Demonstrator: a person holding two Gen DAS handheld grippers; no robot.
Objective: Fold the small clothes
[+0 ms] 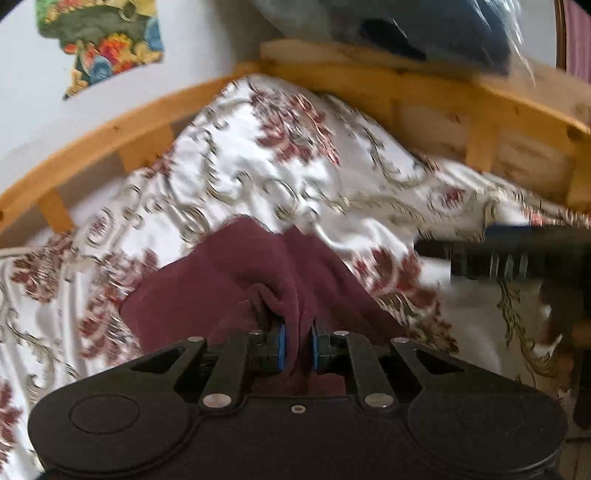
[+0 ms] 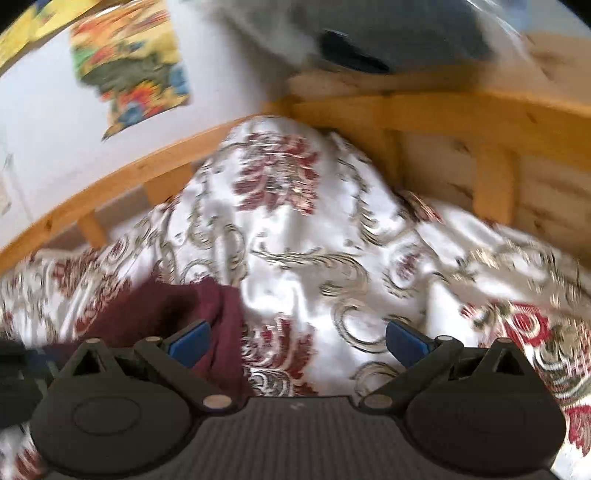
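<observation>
Left wrist view: left tongs [image 1: 298,349] at bottom centre, blue pads nearly closed on a bunched ridge of the dark maroon fleece garment [image 1: 221,288], which spreads from the tongs up and left across the white satin bedspread with red floral and grey scroll print [image 1: 295,155]. Garment's long axis runs roughly from lower centre to centre-left of frame; a fold ridge stands up just ahead of the pads. Right tongs [image 1: 491,258] enter as a blurred black bar at right edge, apart from the cloth; jaw state unreadable here. Pine bed rail [image 1: 110,147] arcs across upper half, colourful poster [image 1: 103,44] upper left, bluish bundle [image 1: 424,26] along the top. Right wrist view: right tongs [image 2: 295,341] at bottom, blue pads spread wide, nothing between them, only bedspread [image 2: 303,240] underneath. Maroon garment [image 2: 166,310] sits lower left, its right edge touching or just behind the left-hand pad; cannot tell which. So cloth lies left of the right tongs, and the left tongs are the nearer, already gripping. Only this view shows the right tongs empty; only the other shows the pinch. Heavy motion blur in both.
</observation>
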